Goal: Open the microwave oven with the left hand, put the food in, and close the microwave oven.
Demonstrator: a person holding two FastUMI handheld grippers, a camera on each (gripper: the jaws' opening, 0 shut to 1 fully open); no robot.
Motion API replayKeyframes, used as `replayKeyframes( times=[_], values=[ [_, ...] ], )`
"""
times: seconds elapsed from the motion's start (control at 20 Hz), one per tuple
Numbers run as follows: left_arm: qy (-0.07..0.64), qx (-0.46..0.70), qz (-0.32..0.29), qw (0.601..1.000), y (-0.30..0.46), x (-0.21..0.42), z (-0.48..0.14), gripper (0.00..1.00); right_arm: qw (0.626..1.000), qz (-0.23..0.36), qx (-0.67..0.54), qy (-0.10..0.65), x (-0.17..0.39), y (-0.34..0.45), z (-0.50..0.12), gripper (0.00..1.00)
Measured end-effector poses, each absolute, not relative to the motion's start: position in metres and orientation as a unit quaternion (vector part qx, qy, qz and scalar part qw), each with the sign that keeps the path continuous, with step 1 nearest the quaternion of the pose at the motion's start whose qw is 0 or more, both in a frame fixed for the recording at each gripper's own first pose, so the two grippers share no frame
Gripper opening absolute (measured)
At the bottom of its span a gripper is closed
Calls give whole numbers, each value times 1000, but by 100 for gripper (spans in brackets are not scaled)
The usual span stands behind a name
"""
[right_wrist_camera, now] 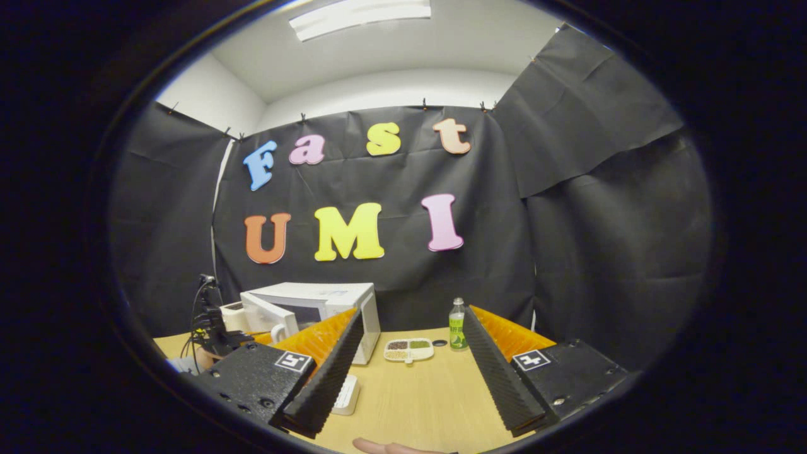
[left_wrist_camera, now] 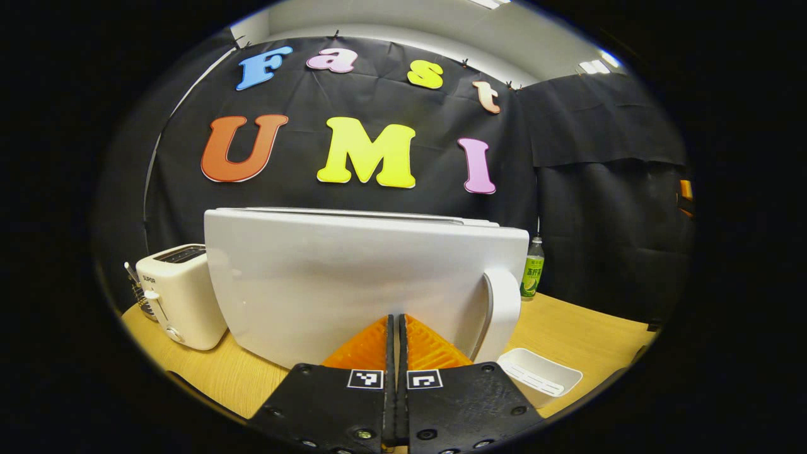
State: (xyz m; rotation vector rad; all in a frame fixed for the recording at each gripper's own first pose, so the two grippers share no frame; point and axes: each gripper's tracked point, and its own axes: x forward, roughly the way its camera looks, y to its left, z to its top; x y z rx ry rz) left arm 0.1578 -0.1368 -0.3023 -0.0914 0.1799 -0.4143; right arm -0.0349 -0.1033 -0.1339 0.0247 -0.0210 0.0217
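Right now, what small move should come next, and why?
Probably bring the open right tool forward to the food tray: it lies on the table outside the microwave, whose door stands ajar.

Black cloth wall [right_wrist_camera: 391,265] pinned along the booth's back and sides, white wall [right_wrist_camera: 403,88] above it, white ceiling with a long bright light panel [right_wrist_camera: 359,16], light wooden table [right_wrist_camera: 416,397] below

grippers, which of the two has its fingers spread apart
The right gripper: its fingers stand wide apart over the table. The left gripper's fingers are closed together, facing the microwave door.
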Motion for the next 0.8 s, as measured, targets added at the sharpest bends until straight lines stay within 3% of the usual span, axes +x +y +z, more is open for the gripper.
replayKeyframes(
  times=[0.2, 0.25, 0.4, 0.45, 0.5, 0.55, 0.7, 0.75, 0.8],
  values=[
    [94, -67, -193, 974, -155, 188, -305, 0, 1000, 9, 14, -3, -25, -113, -143, 91],
    [99, -78, -188, 974, -158, 194, -308, 0, 1000, 8, 15, -1, -22, -116, -146, 100],
    [109, -93, -156, 977, -162, 218, -316, 0, 1000, 11, 22, 6, -16, -119, -155, 92],
    [111, -94, -143, 979, -163, 227, -320, 0, 1000, 13, 19, 9, -14, -119, -157, 100],
    [121, -92, -131, 980, -163, 231, -325, 0, 1000, 14, 16, 10, -14, -120, -159, 91],
    [115, -90, -124, 981, -164, 237, -323, 0, 1000, 16, 13, 9, -14, -119, -157, 100],
    [126, -86, -124, 980, -165, 238, -325, 0, 999, 31, 20, 1, -16, -110, -154, 100],
    [122, -87, -125, 981, -164, 239, -323, 0, 999, 36, 23, 2, -15, -107, -155, 92],
    [124, -89, -125, 980, -164, 238, -324, 0, 999, 39, 26, 6, -15, -106, -158, 91]
  ],
)
